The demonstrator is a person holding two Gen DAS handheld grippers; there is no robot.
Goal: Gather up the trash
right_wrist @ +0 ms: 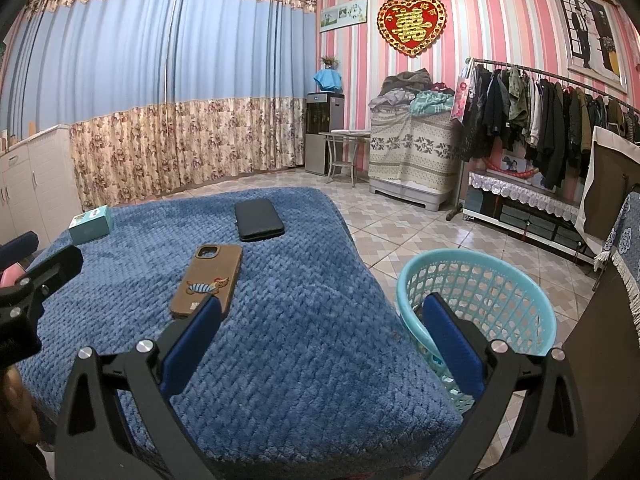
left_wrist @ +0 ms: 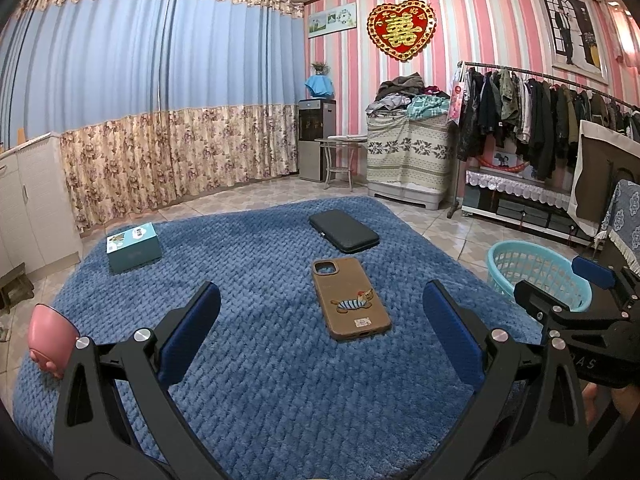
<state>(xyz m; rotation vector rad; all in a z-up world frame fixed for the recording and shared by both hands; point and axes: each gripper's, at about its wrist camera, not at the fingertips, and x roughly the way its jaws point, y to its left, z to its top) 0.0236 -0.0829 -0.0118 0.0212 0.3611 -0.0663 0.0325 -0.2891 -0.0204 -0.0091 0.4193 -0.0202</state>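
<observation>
evidently both the left tongs (left_wrist: 322,322) and right tongs (right_wrist: 322,330) hang spread and empty over the blue blanket (left_wrist: 260,380), since the phone case (left_wrist: 351,298) lies mid-blanket and the teal basket (right_wrist: 532,300) waits just off its right edge.

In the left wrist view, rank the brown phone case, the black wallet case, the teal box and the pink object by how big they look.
1. Brown phone case, nearest, so flattered
2. Black wallet case and teal box: too alike to rank
3. Pink object, partly hidden behind the left gripper, unsure
</observation>
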